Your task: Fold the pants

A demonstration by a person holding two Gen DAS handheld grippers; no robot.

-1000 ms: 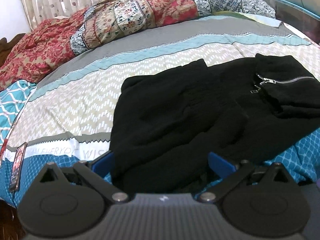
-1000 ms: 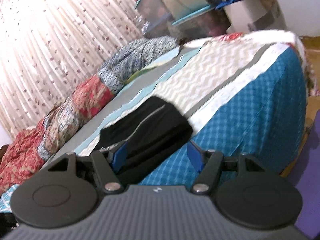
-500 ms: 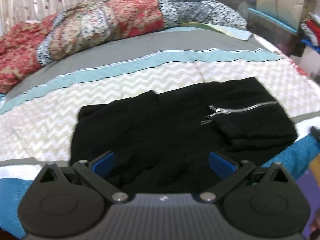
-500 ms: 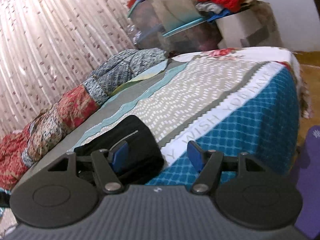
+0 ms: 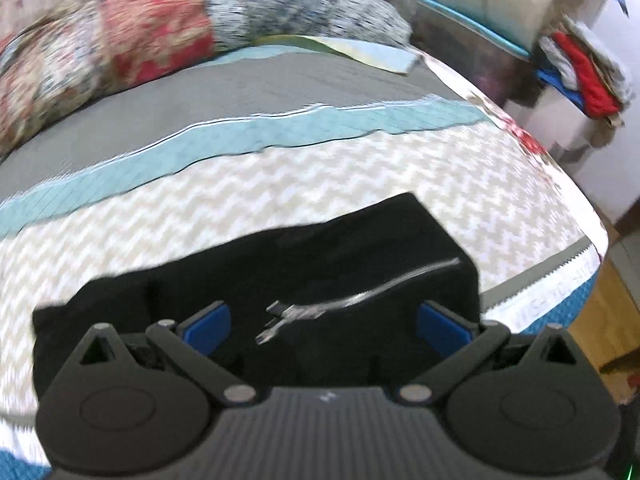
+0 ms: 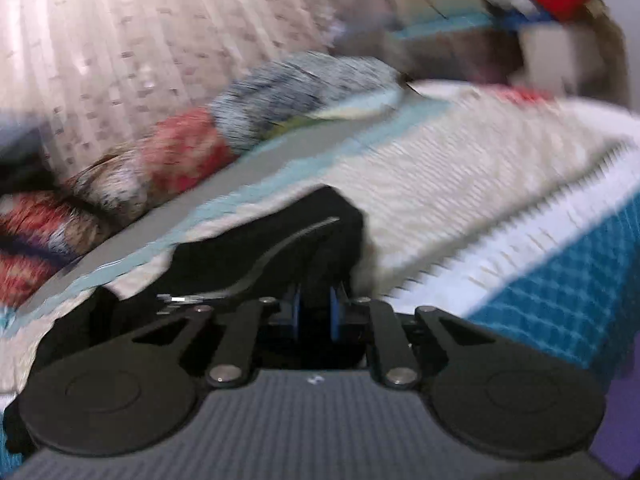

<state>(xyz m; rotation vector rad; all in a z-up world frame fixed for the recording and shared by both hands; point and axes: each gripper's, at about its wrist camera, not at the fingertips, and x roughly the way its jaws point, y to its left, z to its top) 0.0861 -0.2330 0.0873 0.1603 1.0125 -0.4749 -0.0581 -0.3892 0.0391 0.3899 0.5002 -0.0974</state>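
Observation:
Black pants (image 5: pixel 320 264) lie folded on the bed, with a silver zipper (image 5: pixel 360 300) on top. In the left wrist view my left gripper (image 5: pixel 322 326) hovers over the near part of the pants, its blue pads (image 5: pixel 206 328) wide apart and nothing pinched. The right wrist view is blurred. There the pants (image 6: pixel 248 248) reach up to my right gripper (image 6: pixel 315 316). Its jaws are closing, the blue pads (image 6: pixel 335 316) stand a narrow gap apart, and black cloth at the pants' near right edge sits between them.
The bedspread (image 5: pixel 280 184) has chevron, teal and grey bands and a blue checked side (image 6: pixel 560 300). A rolled patchwork quilt (image 5: pixel 160 44) lies along the far side. Stacked clothes and boxes (image 5: pixel 572 68) stand beyond the bed, a curtain (image 6: pixel 140 40) behind it.
The left gripper swung right and up, so the pants' zipper end now lies between its open fingers. The right gripper's fingers came together from wide apart onto the pants' edge.

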